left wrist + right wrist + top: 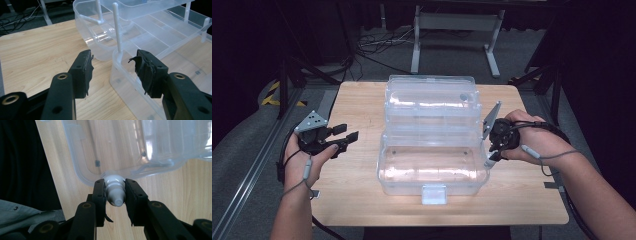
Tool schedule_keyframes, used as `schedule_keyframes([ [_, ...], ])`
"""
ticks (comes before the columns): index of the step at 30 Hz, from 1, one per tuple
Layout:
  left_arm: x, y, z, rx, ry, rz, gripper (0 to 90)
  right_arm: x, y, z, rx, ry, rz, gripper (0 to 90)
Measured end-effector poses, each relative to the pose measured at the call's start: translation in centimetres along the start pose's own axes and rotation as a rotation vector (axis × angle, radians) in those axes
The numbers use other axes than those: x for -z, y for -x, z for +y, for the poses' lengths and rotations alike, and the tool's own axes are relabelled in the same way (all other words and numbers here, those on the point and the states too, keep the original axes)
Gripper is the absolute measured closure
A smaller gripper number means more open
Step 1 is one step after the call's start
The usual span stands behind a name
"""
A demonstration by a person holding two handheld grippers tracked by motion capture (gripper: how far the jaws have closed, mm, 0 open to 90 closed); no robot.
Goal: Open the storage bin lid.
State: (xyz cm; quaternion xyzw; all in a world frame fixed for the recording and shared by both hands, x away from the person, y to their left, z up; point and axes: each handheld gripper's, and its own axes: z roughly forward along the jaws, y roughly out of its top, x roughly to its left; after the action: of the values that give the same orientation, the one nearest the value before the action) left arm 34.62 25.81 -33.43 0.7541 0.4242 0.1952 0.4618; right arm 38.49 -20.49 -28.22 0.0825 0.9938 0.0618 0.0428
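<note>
A clear plastic tiered box (432, 177) stands open in the middle of the wooden table (357, 190), its upper trays swung back. My right gripper (490, 155) hovers at the box's right end, shut on a small white bottle (115, 191) with a ribbed cap whose tip points toward the camera. In the right gripper view the box's lower tray (82, 167) lies just beyond the right gripper (115, 186). My left gripper (346, 134) rests left of the box, open and holding nothing. In the left gripper view the left gripper (113, 65) faces the box's near corner (130, 82) and a white hinge arm (117, 30).
A blue-tinted latch (434, 194) sticks out from the box's front wall near the table's front edge. Beyond the table stand a grey metal frame (457, 30) and floor cables (377, 45). A rail (257, 160) runs along the left side.
</note>
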Motion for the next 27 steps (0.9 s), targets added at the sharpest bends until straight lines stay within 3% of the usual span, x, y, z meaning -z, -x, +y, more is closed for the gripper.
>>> schedule_keyframes([
  [11,0.0,-0.1,0.0,0.003,0.001,0.001,47.8,-0.4,-0.6,1.2,0.032,0.003,0.007,71.5],
  [27,0.1,-0.4,-0.1,0.015,0.004,0.005,47.5,-2.6,-1.0,2.1,0.052,-0.032,0.037,71.5],
])
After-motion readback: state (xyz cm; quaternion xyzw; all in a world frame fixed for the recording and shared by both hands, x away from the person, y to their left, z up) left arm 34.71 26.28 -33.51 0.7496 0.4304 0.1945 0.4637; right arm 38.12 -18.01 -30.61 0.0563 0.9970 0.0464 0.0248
